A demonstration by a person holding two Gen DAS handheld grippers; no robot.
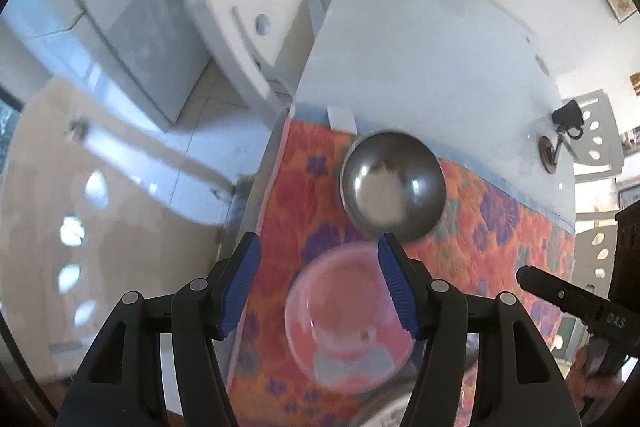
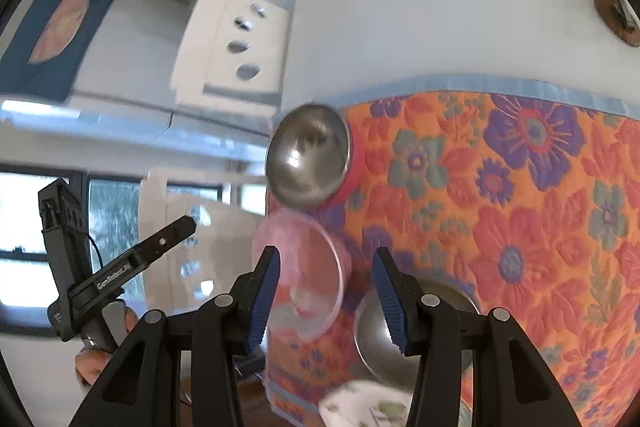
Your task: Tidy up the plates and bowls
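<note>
My left tongs (image 1: pixel 320 283) hang spread and empty right over the pink bowl (image 1: pixel 348 319), its rim between my blue pads; the steel bowl (image 1: pixel 394 183) lies just beyond; my right tongs (image 2: pixel 324 291), also spread, stand farther off, so left is nearer.

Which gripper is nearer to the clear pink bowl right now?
Left. The left gripper hangs over the clear pink bowl, jaws open and framing it. The right gripper, also open, sits off to the bowl's right, nearer a steel bowl.
</note>
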